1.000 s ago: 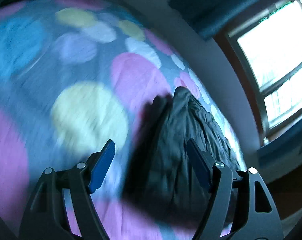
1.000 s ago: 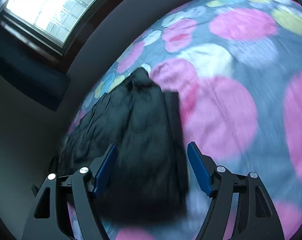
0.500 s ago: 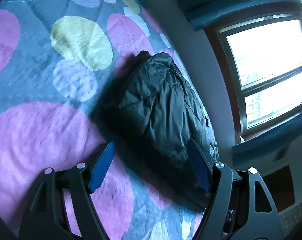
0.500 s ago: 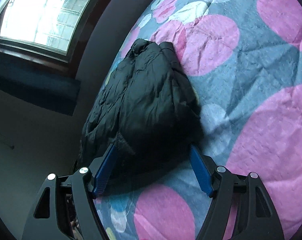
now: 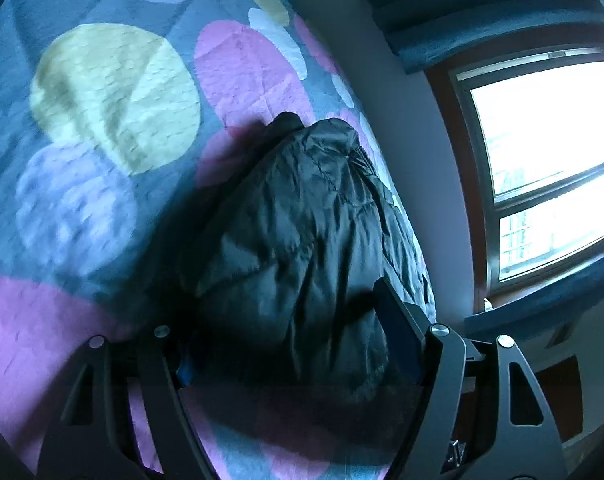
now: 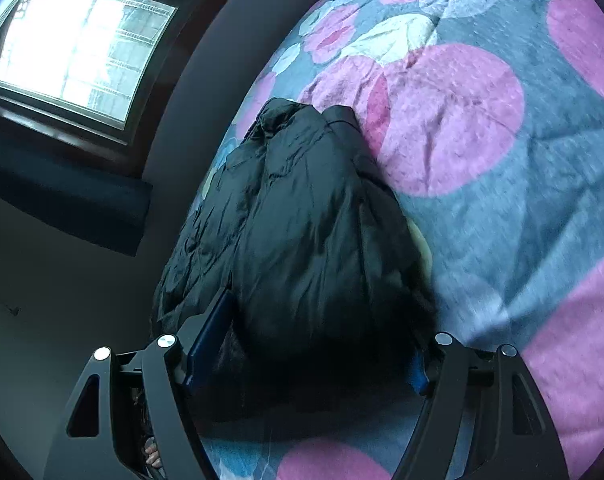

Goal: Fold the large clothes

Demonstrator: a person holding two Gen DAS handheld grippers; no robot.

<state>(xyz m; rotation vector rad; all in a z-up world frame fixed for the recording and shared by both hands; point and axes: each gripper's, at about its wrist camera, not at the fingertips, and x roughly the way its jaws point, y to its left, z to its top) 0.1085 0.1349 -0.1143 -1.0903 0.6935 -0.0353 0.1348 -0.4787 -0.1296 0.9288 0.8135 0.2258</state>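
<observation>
A black puffy jacket (image 5: 302, 232) lies folded lengthwise on a bed with a spotted quilt (image 5: 114, 96). It also shows in the right wrist view (image 6: 302, 240). My left gripper (image 5: 290, 332) is open, its fingers straddling the jacket's near end, with the left finger partly hidden behind the fabric. My right gripper (image 6: 314, 340) is open and straddles the same near end from the other side, its right finger mostly hidden by the jacket. Neither gripper holds the fabric.
The quilt (image 6: 482, 128) spreads wide to one side of the jacket. A wall (image 5: 422, 128) and a bright window (image 5: 550, 168) run along the bed's far edge close to the jacket. The window (image 6: 78, 48) also shows in the right wrist view.
Both grippers have moved in toward the jacket's near end, which now fills the space between their fingers. Both stayed open.
</observation>
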